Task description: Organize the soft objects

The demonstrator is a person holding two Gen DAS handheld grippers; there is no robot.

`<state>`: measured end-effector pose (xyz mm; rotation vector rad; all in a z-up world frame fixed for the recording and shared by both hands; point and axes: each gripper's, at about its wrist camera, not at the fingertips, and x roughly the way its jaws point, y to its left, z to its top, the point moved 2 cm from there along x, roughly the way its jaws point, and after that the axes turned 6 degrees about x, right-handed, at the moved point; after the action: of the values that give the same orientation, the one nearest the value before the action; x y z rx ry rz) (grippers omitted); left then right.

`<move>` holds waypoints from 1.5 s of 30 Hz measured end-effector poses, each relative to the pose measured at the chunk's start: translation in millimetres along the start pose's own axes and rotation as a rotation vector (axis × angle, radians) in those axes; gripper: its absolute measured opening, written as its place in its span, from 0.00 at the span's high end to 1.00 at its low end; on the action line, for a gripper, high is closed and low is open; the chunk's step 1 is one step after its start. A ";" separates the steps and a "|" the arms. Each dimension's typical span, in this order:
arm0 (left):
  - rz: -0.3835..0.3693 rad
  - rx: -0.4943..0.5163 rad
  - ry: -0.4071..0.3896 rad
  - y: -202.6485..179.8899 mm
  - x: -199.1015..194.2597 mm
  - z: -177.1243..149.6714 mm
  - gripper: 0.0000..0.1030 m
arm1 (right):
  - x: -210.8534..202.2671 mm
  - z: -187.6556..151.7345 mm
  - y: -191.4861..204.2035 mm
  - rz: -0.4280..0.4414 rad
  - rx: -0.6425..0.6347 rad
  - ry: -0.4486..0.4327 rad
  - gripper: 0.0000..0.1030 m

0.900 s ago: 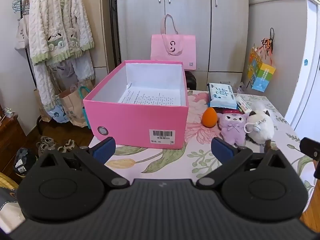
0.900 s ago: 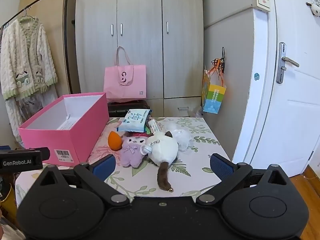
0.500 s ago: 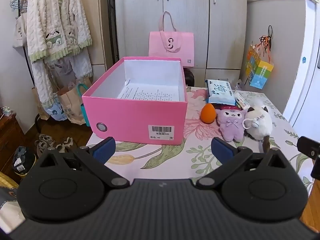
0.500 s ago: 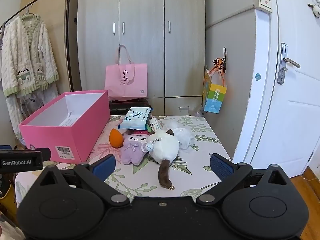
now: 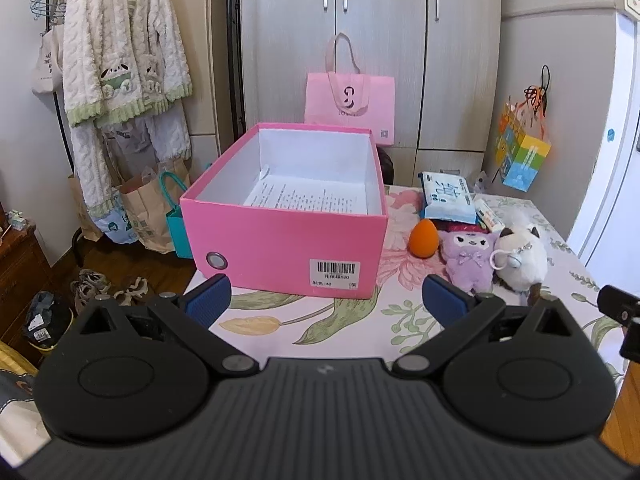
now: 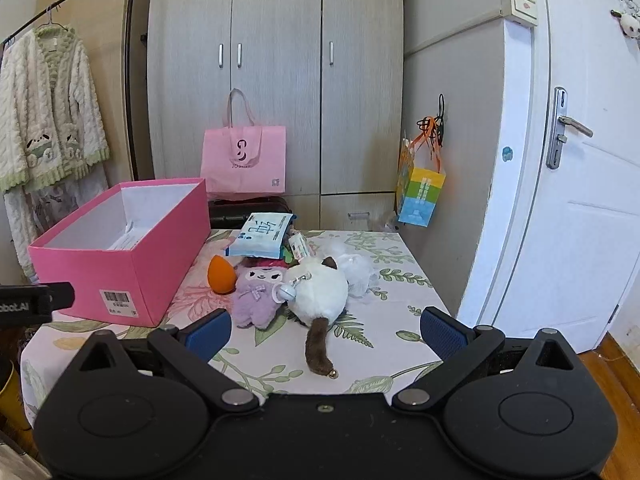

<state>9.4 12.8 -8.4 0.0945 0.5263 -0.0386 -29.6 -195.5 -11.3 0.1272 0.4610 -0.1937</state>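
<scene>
- While both hang over the near edge of the floral-clothed table (image 6: 384, 344), the left gripper (image 5: 326, 300) and right gripper (image 6: 325, 330) stand spread wide, holding nothing.
- Just beyond the right one lies a white plush cat with a brown tail (image 6: 320, 292), touching a purple plush doll (image 6: 256, 292).
- Beside the doll sits an orange egg-shaped sponge (image 6: 221, 274).
- Toward the left edge stands an open pink cardboard box (image 5: 280, 252), a printed sheet inside.
- Near the far edge lies a blue-and-white tissue pack (image 6: 262, 236).

Left tool (image 5: 326, 300) jaws spread wide, empty, tilted downward, right tool (image 6: 326, 330) likewise wide, empty
</scene>
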 end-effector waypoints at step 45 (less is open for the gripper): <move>-0.063 0.049 -0.066 -13.5 -35.4 -16.3 0.00 | -18.4 -6.8 -2.9 0.050 -0.017 -0.023 0.01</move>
<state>-30.1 1.5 -5.8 0.1241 0.4628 -0.1154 -49.3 -194.3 -9.2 0.1193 0.4356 -0.1415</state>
